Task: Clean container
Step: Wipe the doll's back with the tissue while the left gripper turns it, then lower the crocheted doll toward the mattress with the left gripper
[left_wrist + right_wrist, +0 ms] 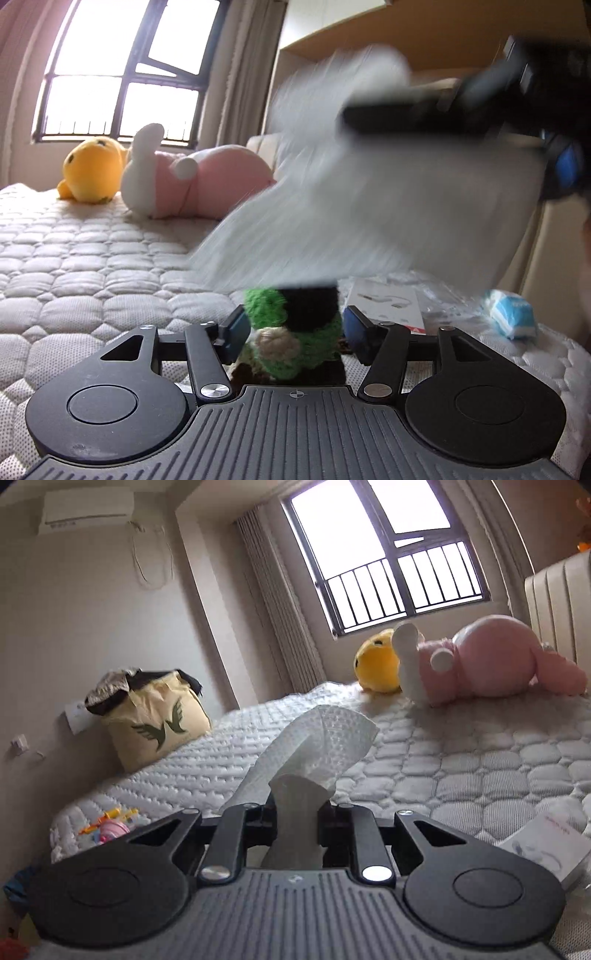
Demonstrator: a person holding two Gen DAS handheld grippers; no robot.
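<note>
Tissue (317,746) upright in right gripper (297,818)

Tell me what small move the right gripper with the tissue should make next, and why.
Probably bring the tissue down onto the top of the green crocheted container. The right gripper is shut on the tissue, which shows blurred just above the container in the left wrist view, and the left gripper is clamped around the container, steadying it above the mattress. Whether they already touch, I cannot tell.
</note>
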